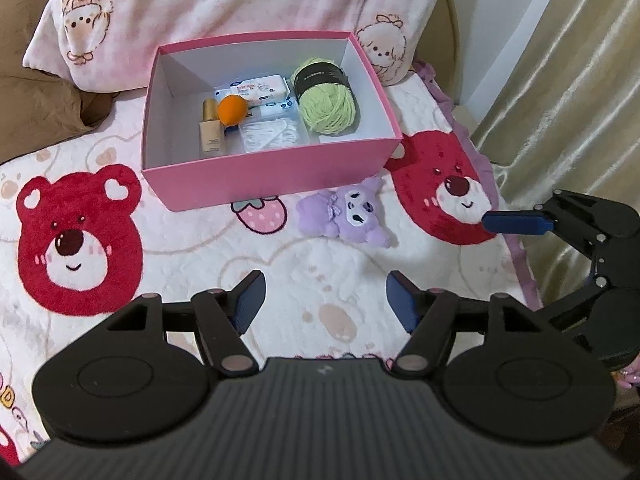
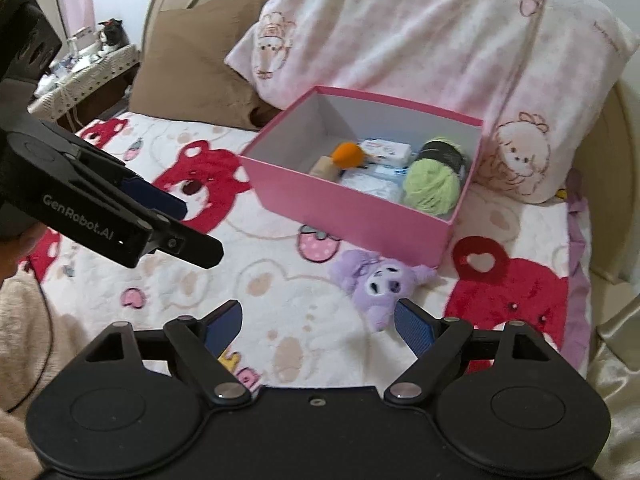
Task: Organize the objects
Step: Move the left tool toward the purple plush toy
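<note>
A pink box (image 1: pixel 256 178) (image 2: pixel 348 210) stands on the bed. It holds a green yarn ball (image 1: pixel 326 102) (image 2: pixel 432 188), an orange ball (image 1: pixel 232 110) (image 2: pixel 350 154), a beige bottle (image 1: pixel 211 132), and white wipe packs (image 1: pixel 260 90) (image 2: pixel 386 150). A purple plush toy (image 1: pixel 348 214) (image 2: pixel 380 284) lies on the blanket just in front of the box. My left gripper (image 1: pixel 324 300) is open and empty, hovering short of the plush; it also shows in the right wrist view (image 2: pixel 196 228). My right gripper (image 2: pixel 318 324) is open and empty, close to the plush.
The blanket (image 1: pixel 160 264) is white with red bear prints. A pink pillow (image 1: pixel 240 0) and a brown pillow (image 2: pixel 192 64) lie behind the box. A gold curtain (image 1: pixel 580 80) hangs at the right. A side table (image 2: pixel 84 68) with clutter stands far left.
</note>
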Demonstrator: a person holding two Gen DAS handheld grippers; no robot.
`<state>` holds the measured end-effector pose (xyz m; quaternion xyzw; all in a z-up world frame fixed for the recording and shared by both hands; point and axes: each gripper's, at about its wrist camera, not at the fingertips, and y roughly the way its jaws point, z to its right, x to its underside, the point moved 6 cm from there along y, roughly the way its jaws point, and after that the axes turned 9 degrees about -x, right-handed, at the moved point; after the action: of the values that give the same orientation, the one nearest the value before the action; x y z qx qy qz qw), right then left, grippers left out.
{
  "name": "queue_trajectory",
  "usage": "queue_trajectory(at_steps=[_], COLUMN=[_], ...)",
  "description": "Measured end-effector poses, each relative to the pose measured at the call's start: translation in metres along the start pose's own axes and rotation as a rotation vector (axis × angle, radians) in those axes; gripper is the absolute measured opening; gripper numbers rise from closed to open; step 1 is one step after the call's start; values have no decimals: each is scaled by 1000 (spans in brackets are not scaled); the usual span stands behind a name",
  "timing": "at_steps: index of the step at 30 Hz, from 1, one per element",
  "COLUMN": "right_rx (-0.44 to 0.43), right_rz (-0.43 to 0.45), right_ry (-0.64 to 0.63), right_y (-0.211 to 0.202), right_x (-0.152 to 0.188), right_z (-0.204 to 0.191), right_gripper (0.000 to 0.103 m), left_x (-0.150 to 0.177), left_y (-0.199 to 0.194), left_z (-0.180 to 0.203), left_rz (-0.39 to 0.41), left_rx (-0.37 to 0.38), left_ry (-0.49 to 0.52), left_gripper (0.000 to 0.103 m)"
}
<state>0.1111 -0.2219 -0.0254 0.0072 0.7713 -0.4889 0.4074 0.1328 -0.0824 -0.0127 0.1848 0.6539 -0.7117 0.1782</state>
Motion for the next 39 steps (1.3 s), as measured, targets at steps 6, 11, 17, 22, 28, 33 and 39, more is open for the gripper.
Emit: queue_trajectory(at_steps=[6,11,17,22,28,33,39], right_rx=[5,-17,-34,-30,-137,-33,79], right_rz=[25,44,80,102,192,144,99], right_ry=[-9,29,65,49,111,135,79], right_y=[26,47,67,90,103,123,136], right_x=[9,13,15,23,29,31,31], right_z=[10,24,41,54,67,79,81], right_gripper=[87,87,87,87,87,87,87], left_x=[2,5,7,2,-5,-9,-10], left_y=[34,61,96,122,142,159,188], left_z=[-2,-4,-9,-8,6,14,12], left_rz=[29,48,52,67,146,186,125], left_rx=[-8,-12,-6,-26,-9,15,41], left_ry=[-13,-13,-34,-31,19,29,-31], left_gripper=[71,74,74,74,74,74,74])
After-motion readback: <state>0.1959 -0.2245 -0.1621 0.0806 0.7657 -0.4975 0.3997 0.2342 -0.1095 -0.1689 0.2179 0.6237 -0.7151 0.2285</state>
